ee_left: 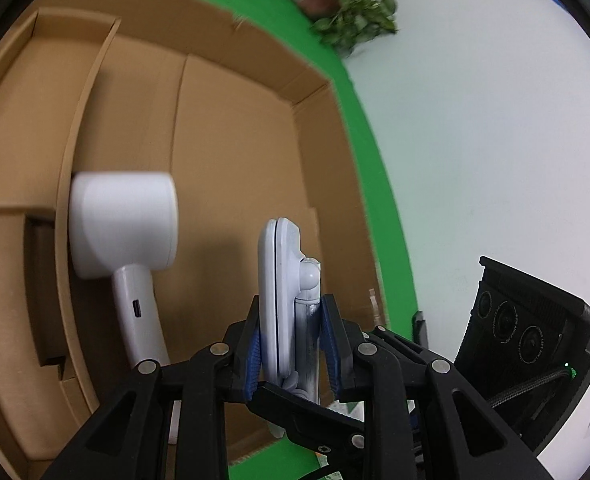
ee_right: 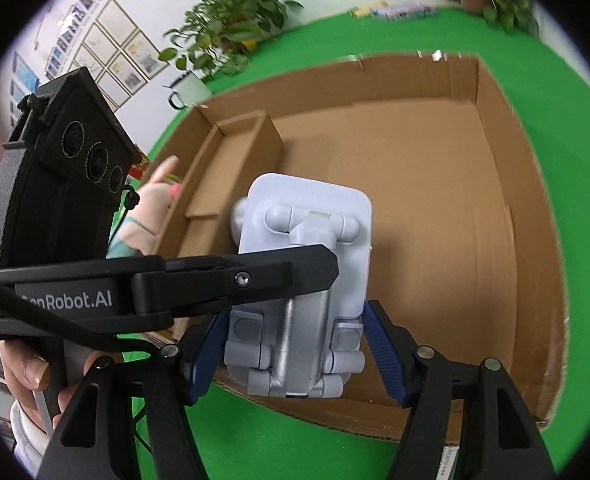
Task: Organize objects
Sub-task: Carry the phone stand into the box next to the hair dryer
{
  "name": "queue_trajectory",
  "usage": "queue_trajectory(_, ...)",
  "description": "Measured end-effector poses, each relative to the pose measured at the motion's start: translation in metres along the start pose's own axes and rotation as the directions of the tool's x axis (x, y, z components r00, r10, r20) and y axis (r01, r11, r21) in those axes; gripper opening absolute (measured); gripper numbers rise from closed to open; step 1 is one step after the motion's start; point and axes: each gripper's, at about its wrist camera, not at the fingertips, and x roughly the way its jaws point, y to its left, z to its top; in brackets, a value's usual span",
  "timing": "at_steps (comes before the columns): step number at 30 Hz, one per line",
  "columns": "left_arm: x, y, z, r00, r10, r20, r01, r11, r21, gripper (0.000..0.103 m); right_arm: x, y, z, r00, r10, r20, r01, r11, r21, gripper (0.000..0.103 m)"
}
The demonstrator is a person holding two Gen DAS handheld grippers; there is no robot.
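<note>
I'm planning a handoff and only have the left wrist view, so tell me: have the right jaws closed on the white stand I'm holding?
Observer: Not closed. The right gripper is open, its blue pads flanking the lower hinged end of the phone stand; whether they touch it I cannot tell.
Operator: Which face of it points at the right camera?
Observer: The broad back, with the silver arm folded flat against it; the left gripper clamps across that face.
Operator: Where does it sit relative to the box?
Observer: Its lower end hangs above the near wall of the cardboard box.
</note>
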Motion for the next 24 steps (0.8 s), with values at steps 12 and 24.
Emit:
queue_trajectory(12, 0.014, 0.02, 0.0, 0.994, 0.078, -0.08, -0.085, 0.992, -0.091, 0.024, 0.025, -0.015, -0.003, 0.996, -0.012, -0.083, 0.017, 0.998, 0.059, 0.064)
queue_trajectory(24, -0.086, 0.002, -0.026, 0.981, 0.135, 0.141, -0.145, 0.987, 0.062, 0.05, 0.031, -0.016, 0.004, 0.994, -0.031, -0.102, 0.039, 0.997, 0.073, 0.067)
